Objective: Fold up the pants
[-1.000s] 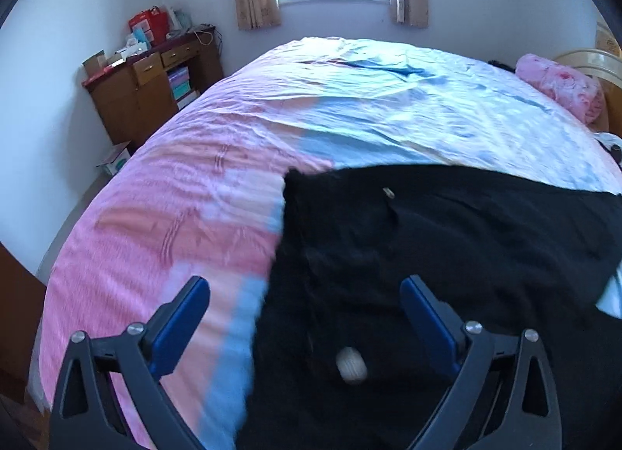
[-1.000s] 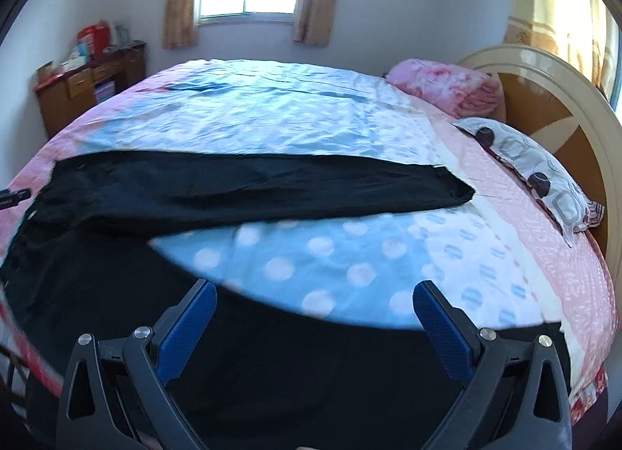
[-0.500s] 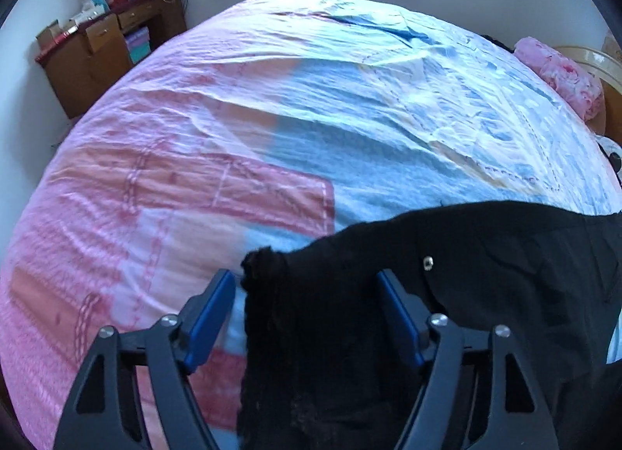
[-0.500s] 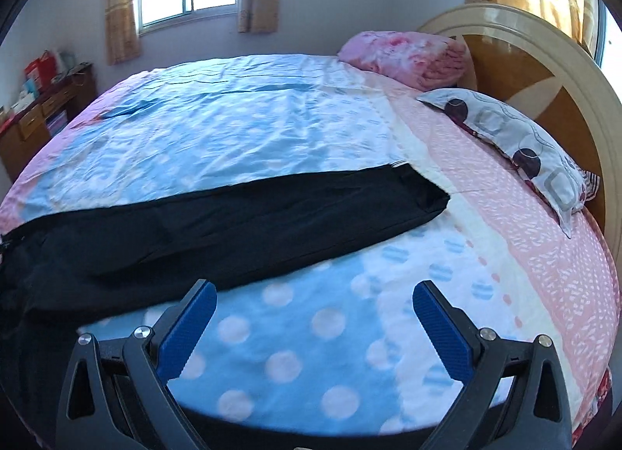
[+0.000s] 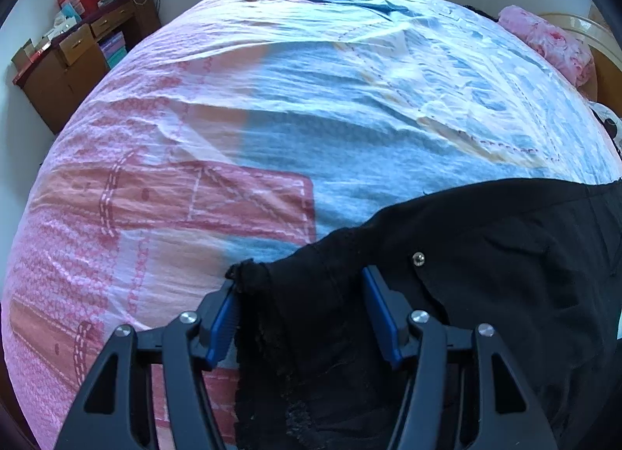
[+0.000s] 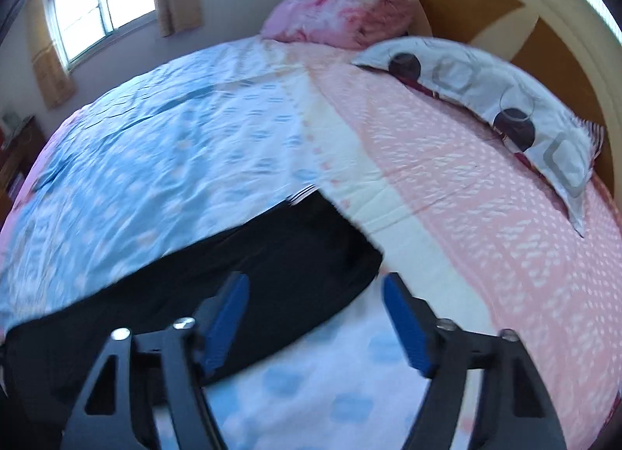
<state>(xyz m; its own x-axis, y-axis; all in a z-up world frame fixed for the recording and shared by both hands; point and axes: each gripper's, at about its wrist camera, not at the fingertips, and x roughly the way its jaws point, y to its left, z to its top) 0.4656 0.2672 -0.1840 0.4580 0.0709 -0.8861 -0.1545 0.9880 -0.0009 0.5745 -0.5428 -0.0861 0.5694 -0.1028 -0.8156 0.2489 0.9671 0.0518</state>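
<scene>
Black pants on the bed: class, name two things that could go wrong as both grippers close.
1. The left gripper, jaws closing, straddles only the bunched waistband corner of the black pants; it may slip free.
2. The right gripper, jaws closing near the leg's hem, may pinch the blue dotted bedsheet.

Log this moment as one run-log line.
task: fold pants | left gripper: closing around waistband corner | right gripper: closing over leg cuff | black pants: flat on bed

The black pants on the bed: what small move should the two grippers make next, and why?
Probably finish closing. The left gripper straddles the waistband corner of the black pants, the right gripper straddles the leg hem; both are closing, fabric between the fingers, not yet pinched.
</scene>
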